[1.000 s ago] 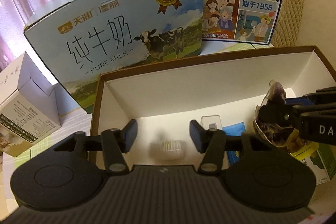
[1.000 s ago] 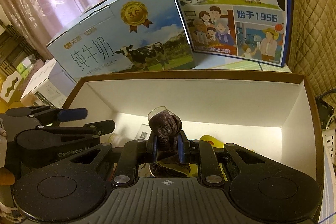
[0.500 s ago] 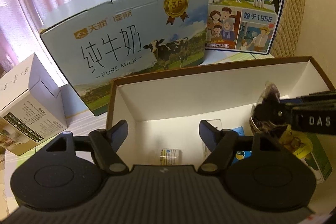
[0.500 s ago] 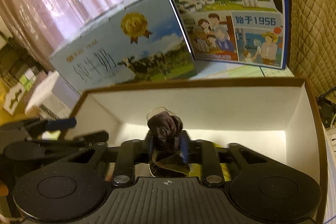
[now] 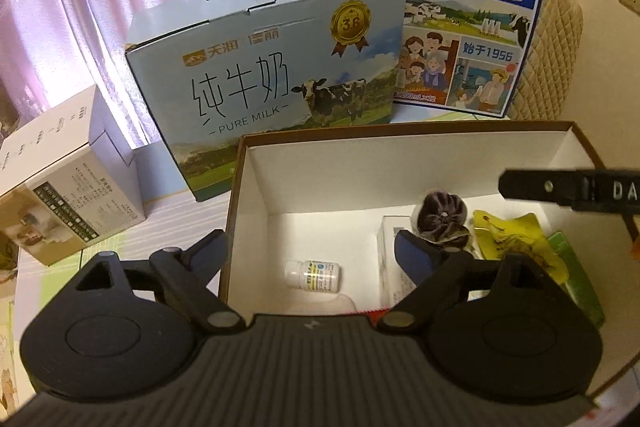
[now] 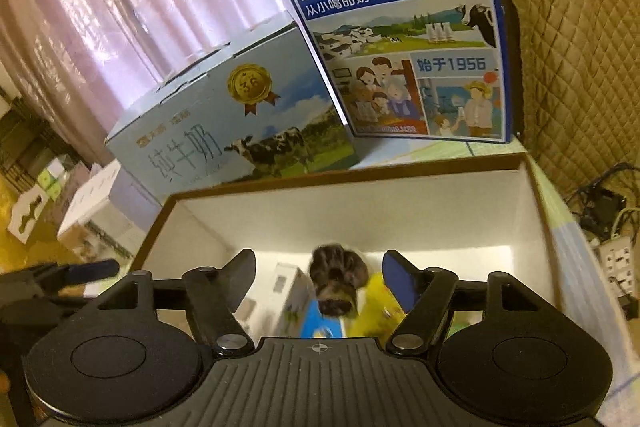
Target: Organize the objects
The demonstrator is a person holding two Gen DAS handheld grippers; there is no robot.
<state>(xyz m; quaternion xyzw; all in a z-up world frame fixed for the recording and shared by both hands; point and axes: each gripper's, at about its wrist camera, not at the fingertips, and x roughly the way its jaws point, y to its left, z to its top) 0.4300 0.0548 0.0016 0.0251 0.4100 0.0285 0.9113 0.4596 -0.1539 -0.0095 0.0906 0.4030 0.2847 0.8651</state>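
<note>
The right gripper (image 6: 319, 277) has just been opening: its blue-padded jaws stand wide apart with the dark purple wrapped sweet (image 6: 338, 277) between them but touching neither pad. It looks blurred there; in the left view it sits (image 5: 442, 221) on the pile inside the box, so it seems released. The left gripper (image 5: 310, 253) has likewise been spreading its jaws and grips nothing; the small white plastic bottle with a printed label (image 5: 315, 275) lies on its side on the box floor between and beyond them.

Beyond both grippers is the open brown-rimmed white cardboard box (image 5: 360, 183). To the right of the left jaws it already holds a white carton (image 5: 386, 247), a yellow crinkled packet (image 5: 508, 239) and a green packet (image 5: 576, 267).

Past the box stand two milk cartons, pale blue (image 5: 272, 67) and dark blue (image 5: 460, 15), and a white box (image 5: 68, 179) off to the left.

Bottle and sweet appear placed; whether more loose items remain outside the box cannot be told.
</note>
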